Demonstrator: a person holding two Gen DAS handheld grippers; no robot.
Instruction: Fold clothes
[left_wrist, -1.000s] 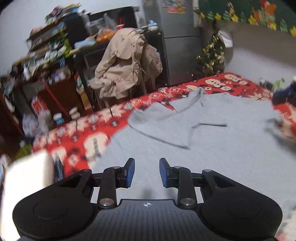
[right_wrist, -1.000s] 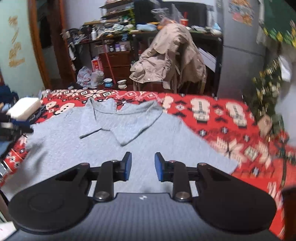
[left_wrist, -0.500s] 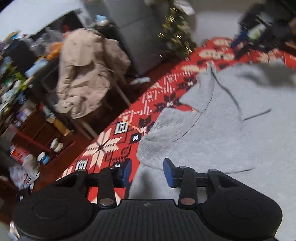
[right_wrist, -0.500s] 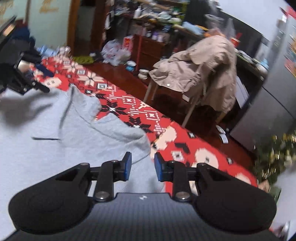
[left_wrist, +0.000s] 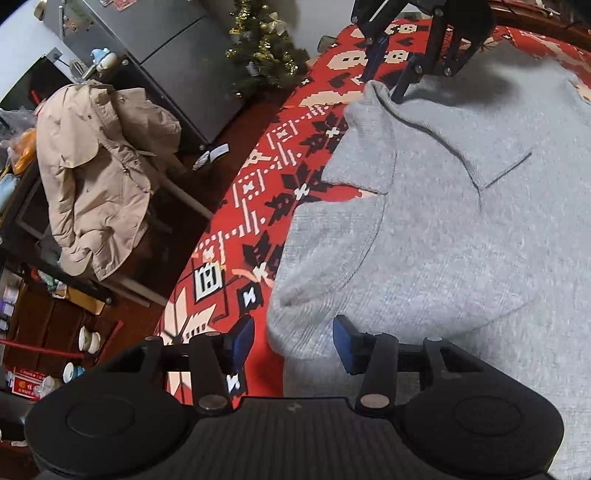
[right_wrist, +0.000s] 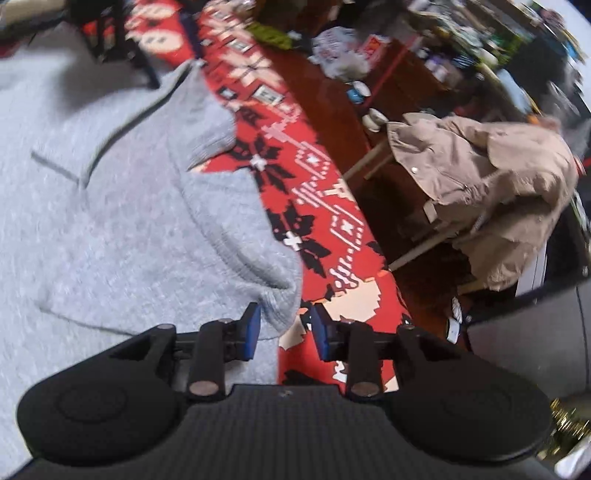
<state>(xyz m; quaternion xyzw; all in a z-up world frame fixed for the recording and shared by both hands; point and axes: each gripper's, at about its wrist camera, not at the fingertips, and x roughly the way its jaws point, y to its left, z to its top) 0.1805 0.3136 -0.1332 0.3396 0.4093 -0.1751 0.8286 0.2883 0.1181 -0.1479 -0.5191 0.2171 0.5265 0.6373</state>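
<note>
The grey sweater is lying spread flat on a red patterned blanket, its wide collar pointing toward the blanket's far edge. In the left wrist view one collar corner is sitting right between the blue pads of the left tongs, with ribbed knit bulging up just ahead of the gap. In the right wrist view the other collar corner is lying the same way between the pads of the right tongs.

Both tongs are standing open, pads apart on either side of the cloth, and neither is pinching anything yet. Whether a pad is already touching the knit is hard to tell, as the right view is blurred.

Judging from this, the step in hand is taking hold of the top edge at both corners, the opening grasp of a fold. The next move is calling for both pairs of pads to close firmly on the fabric at about the same time, catching enough thickness that the loose knit is not slipping out, and then for an even lift so the sweater is not skewing.

Beyond the left tongs, the right tongs are showing at the far corner of the collar. Past the blanket's edge a beige coat is hanging over a chair, with a small Christmas tree and cluttered shelves further off.
</note>
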